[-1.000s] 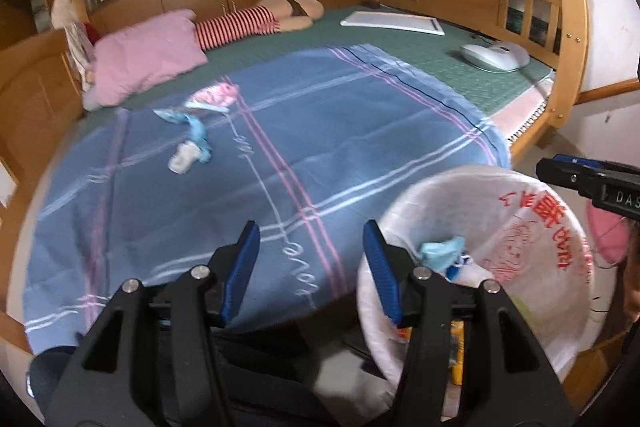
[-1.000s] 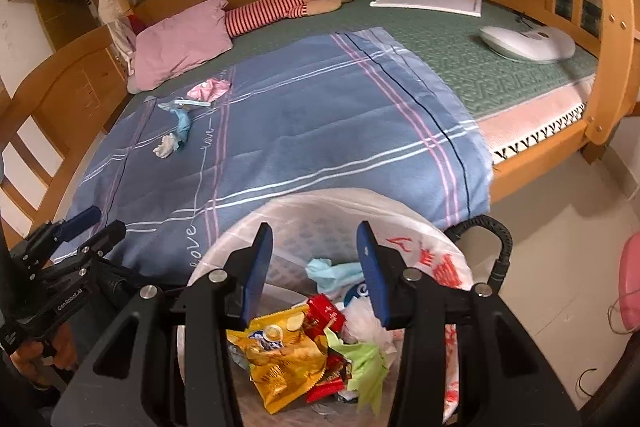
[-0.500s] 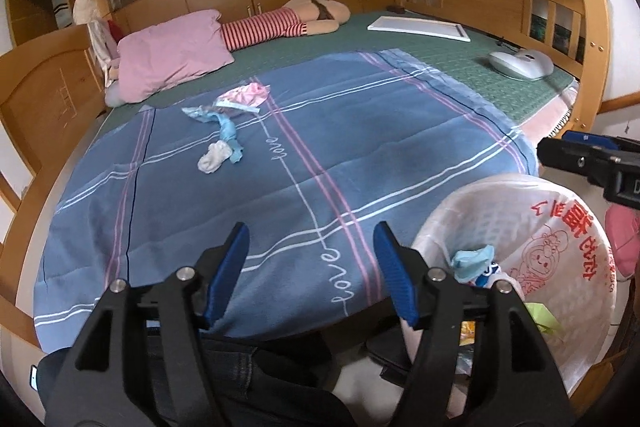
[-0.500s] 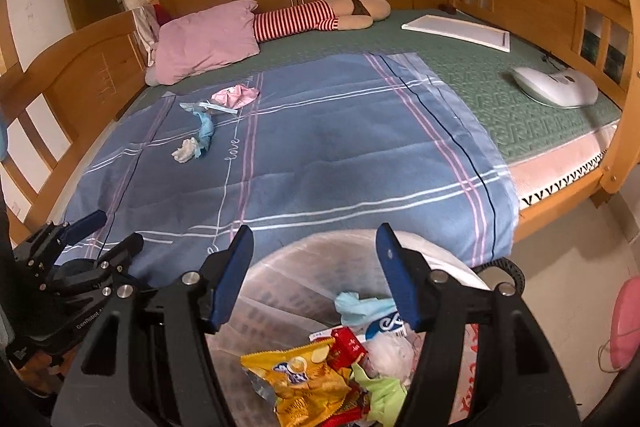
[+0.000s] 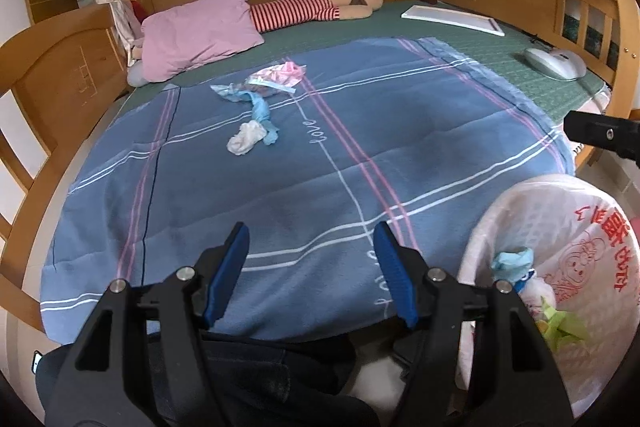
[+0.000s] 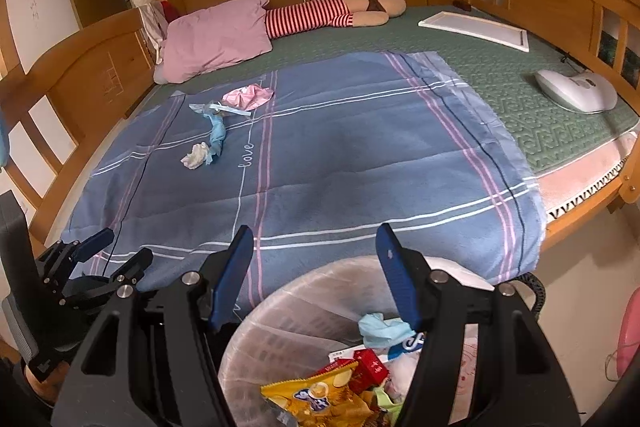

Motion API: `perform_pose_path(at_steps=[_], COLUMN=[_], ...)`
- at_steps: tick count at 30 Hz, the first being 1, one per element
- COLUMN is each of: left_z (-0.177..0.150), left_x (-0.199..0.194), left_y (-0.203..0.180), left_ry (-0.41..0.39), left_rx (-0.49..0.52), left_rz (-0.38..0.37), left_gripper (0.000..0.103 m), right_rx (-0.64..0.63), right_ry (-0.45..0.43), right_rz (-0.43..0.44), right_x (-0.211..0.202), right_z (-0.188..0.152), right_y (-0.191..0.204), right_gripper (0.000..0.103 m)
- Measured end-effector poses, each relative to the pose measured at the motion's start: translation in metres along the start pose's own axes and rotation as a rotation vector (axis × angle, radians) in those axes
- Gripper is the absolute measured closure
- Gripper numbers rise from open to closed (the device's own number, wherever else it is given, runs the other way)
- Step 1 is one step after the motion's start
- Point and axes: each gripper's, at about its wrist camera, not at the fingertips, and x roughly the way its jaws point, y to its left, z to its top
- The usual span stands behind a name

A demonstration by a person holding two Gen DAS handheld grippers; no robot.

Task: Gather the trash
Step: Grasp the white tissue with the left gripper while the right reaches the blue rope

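Both grippers empty, fingers apart, at the bed's near edge.
White tissue (image 5: 245, 142) and blue wrapper (image 5: 262, 117) lie on the blanket (image 5: 400, 131), well beyond left gripper (image 5: 312, 273); right gripper (image 6: 316, 269) is above the bin (image 6: 280, 323).

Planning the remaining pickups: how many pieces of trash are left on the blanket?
3, clustered at the blanket's far left: a pink wrapper farthest back, a twisted blue wrapper in front of it, and a white tissue nearest. Folds may hide more.
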Motion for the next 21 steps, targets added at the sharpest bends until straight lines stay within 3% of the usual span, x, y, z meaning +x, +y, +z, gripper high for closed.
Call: perform_pose_path(at_steps=[3,5,10,12,16,17,19,20,21], left_z=[0.013,0.037,0.106,0.121,0.130,0.126,0.120,0.118,0.117], left_x=[0.011,0.030,0.128,0.165,0.250,0.264,0.279,0.278,0.273], left_y=[0.006,0.020,0.085,0.096,0.103,0.104,0.106,0.109,0.116], left_ry=[0.016,0.030,0.146,0.180,0.304,0.326,0.368,0.370,0.358], left_rx=[0.003,-0.002,-0.251,-0.276,-0.265,-0.268,-0.251,-0.264,-0.296], left_rz=[0.003,0.053,0.156,0.182,0.128,0.121,0.094,0.062,0.043], left_gripper=[0.038,0.034,0.017,0.016,0.015,0.020,0.072,0.072,0.079], right_rx=[0.000,0.012,0.050,0.056,0.037,0.028,0.007,0.003,-0.001], right_ry=[0.003,0.007,0.036,0.056,0.076,0.078,0.076,0.078,0.083], right_rz=[-0.010,-0.015,-0.018,-0.032,-0.041,-0.045,-0.052,-0.049,-0.030], right_x=[0.007,0.012,0.028,0.036,0.050,0.054,0.064,0.069,0.081], right_z=[0.006,0.012,0.026,0.033,0.047,0.051,0.061,0.066,0.075], right_y=[0.001,-0.001,-0.011,-0.012,-0.010,-0.008,-0.003,-0.001,0.005], right_gripper=[0.040,0.040,0.040,0.040,0.040,0.040,0.040,0.040,0.040])
